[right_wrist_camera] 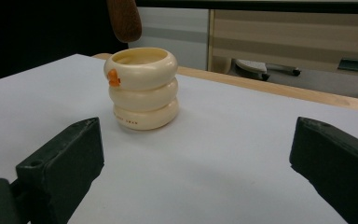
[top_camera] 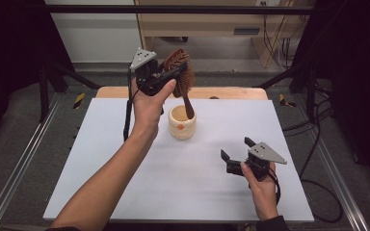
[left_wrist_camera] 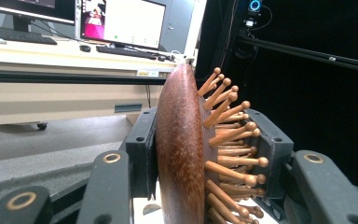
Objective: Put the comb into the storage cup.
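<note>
The left gripper [top_camera: 171, 72] is clamped across the head of the wooden hairbrush [top_camera: 180, 72], 1 jaw flat on its smooth back and the other pressed in among the round-tipped bristles [left_wrist_camera: 228, 140], as the left gripper view shows. Gripping the head leaves the handle [top_camera: 188, 107] free to hang down toward 6 o'clock, so its tip sits right at the mouth of the cream cup [top_camera: 182, 122]; from above it looks at or just over the rim, and the right gripper view puts the handle end [right_wrist_camera: 123, 18] just above the opening, not yet inside.

The cup, built like 3 stacked rings with a small orange mark [right_wrist_camera: 113, 77], stands upright near the middle of the white table [top_camera: 125, 183], at about 12 o'clock from the person. The right gripper [top_camera: 237, 154] rests low at about 4 o'clock from the cup, well apart from it, jaws spread wide and holding nothing; it points at the cup, probably ready to steady it if the brush tips it
</note>
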Tool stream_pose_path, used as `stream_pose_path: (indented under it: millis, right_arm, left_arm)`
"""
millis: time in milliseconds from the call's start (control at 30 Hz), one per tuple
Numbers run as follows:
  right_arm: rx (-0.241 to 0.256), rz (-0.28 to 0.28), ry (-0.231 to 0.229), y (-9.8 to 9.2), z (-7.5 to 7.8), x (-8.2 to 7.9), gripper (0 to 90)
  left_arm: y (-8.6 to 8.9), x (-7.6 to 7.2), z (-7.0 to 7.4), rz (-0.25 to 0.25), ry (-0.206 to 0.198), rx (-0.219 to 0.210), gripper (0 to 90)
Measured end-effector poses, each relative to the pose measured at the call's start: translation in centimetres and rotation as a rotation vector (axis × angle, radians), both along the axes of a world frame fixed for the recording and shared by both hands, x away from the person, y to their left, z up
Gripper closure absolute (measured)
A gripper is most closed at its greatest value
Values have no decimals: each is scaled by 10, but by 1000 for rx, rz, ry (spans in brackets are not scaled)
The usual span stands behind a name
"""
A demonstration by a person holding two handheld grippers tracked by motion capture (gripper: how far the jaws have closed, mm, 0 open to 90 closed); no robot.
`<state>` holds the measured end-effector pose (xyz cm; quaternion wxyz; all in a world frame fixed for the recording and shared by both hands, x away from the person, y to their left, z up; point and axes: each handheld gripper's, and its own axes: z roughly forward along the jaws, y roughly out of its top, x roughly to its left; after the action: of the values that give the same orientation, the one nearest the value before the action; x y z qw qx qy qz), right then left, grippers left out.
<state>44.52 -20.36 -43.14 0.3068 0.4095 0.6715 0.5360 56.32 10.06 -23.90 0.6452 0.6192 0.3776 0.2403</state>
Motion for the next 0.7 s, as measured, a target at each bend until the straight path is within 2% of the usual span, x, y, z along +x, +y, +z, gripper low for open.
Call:
stream_pose_path:
  millis: [67, 200, 500, 700]
  right_arm:
    - [-2, 1, 0, 0, 0, 0, 36]
    - [-4, 5, 0, 1, 0, 0, 36]
    - [-2, 12, 7, 2, -1, 0, 36]
    - [-3, 19, 13, 2, -2, 1, 36]
  left_arm:
    - [1, 1, 0, 5, -3, -1, 507]
    - [3, 3, 1, 29, -15, 22, 507]
    - [13, 12, -4, 62, 2, 1, 507]
    - [13, 17, -7, 70, 1, 5, 507]
